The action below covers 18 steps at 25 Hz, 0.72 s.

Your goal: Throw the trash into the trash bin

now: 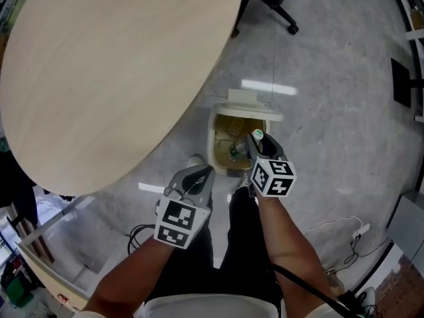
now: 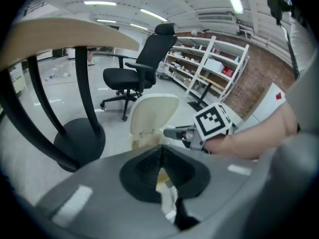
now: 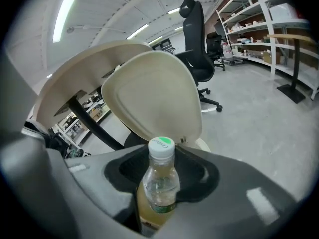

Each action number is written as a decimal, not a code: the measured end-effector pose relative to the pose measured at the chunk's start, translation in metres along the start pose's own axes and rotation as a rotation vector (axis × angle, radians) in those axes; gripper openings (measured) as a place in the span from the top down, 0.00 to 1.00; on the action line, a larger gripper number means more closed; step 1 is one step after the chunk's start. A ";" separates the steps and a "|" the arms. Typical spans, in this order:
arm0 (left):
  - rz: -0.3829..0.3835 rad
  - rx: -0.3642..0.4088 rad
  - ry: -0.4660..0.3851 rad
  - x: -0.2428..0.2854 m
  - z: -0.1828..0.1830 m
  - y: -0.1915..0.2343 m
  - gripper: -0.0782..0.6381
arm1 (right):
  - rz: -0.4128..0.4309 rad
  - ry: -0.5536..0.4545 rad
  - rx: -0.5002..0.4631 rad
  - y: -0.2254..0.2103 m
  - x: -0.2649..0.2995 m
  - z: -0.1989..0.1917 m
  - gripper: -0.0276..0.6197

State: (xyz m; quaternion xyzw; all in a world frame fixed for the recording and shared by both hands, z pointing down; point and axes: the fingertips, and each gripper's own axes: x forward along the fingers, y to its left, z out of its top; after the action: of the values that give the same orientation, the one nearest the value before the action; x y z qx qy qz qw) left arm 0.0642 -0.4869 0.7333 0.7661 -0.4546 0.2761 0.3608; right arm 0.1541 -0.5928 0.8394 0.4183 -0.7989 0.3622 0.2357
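Observation:
A cream trash bin (image 1: 213,141) stands on the floor with its lid (image 1: 254,101) swung up and trash inside. My right gripper (image 1: 254,144) is shut on a clear plastic bottle (image 3: 159,185) with a green-topped white cap (image 3: 162,144), holding it over the bin's mouth. In the right gripper view the raised lid (image 3: 154,93) stands just behind the bottle. My left gripper (image 1: 201,175) hangs left of the bin, jaws together, with nothing seen at its tips. In the left gripper view the bin's lid (image 2: 152,113) and my right gripper (image 2: 172,132) lie ahead.
A round wooden table (image 1: 112,71) overhangs on the left, its black base (image 2: 79,138) close to the bin. A black office chair (image 2: 137,73) and shelves (image 2: 209,68) stand beyond. Cables and a power strip (image 1: 344,234) lie on the floor at right.

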 end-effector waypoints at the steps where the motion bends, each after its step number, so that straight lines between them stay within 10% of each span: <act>1: -0.001 -0.001 0.009 0.002 -0.004 0.002 0.88 | 0.004 0.010 0.001 0.000 0.005 -0.004 0.71; 18: -0.024 0.056 0.044 0.058 -0.018 0.026 0.88 | 0.055 0.146 -0.050 -0.003 0.079 -0.045 0.71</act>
State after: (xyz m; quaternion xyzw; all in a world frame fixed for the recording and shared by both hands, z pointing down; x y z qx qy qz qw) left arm 0.0645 -0.5097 0.7951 0.7750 -0.4294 0.3013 0.3524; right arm 0.1170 -0.5986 0.9220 0.3626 -0.7995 0.3783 0.2937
